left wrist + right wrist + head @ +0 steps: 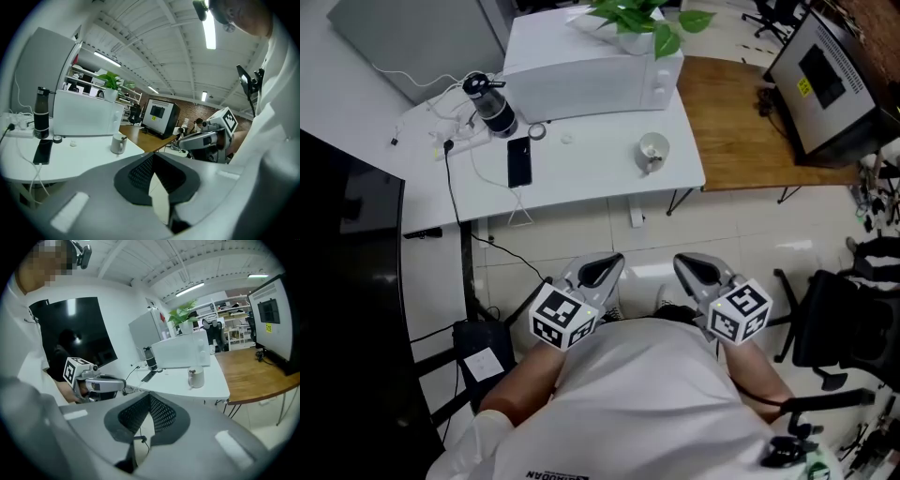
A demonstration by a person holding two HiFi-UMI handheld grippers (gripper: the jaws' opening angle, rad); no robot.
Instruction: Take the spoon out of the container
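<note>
So, nothing done yet. Left tongs at lower centre are closed and empty. Right tongs, just right of them, look closed too, on nothing. Both are well apart from the table above. Containers: the bottle at upper left is capped, contents hidden. The mug, right of centre, has the spoon inside. Still left: reach, grip, lift out.

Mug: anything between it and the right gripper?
Head view: only floor and the table's front edge and leg lie between right gripper and mug.
</note>
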